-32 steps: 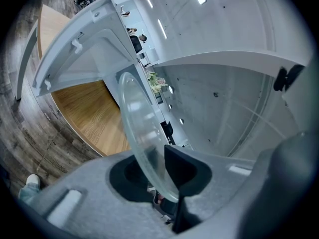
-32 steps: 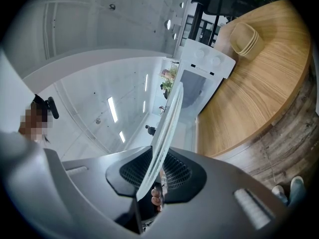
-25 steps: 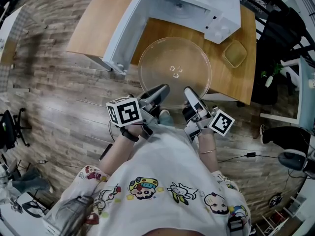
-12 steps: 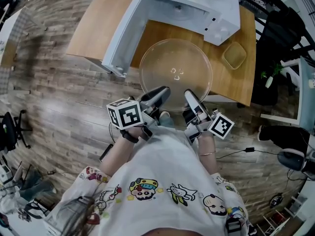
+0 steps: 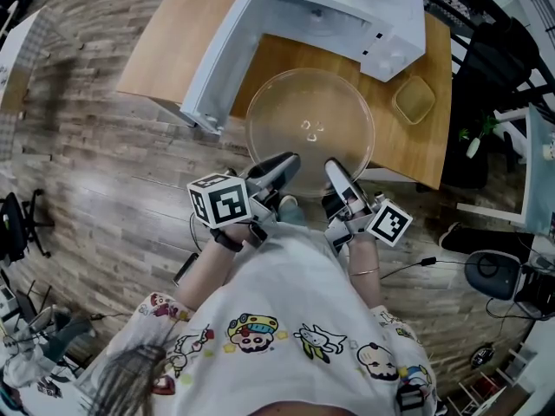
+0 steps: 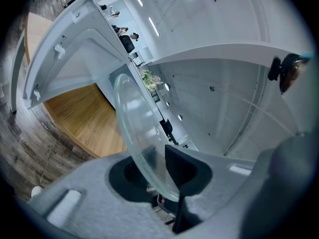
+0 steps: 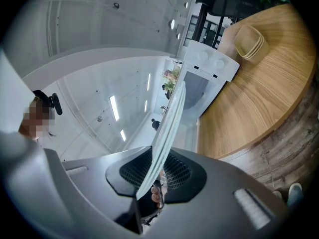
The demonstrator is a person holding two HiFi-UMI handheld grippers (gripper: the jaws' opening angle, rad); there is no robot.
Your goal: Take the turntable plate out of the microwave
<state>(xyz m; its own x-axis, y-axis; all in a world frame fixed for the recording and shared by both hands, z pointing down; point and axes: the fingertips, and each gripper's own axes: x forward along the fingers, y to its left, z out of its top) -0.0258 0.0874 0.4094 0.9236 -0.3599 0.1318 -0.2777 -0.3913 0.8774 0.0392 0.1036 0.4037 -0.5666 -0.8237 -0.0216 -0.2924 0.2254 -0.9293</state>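
**Plate out, both grips on**

Nothing has shifted against a second ago. Left gripper (image 5: pixel 276 170) and right gripper (image 5: pixel 340 178) are both clamped on the near rim of the glass turntable plate (image 5: pixel 310 128). It sticks out ahead of them, clear of the microwave (image 5: pixel 338 11) beyond.

Risk: the whole plate hangs off one edge of slick glass, so a slip or tilt drops it. The open door (image 5: pixel 217 59), ahead-left of the left gripper, could clip it.

No legible print, only square markers on the cubes.

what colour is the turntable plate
The turntable plate is clear glass; the head view shows it best.
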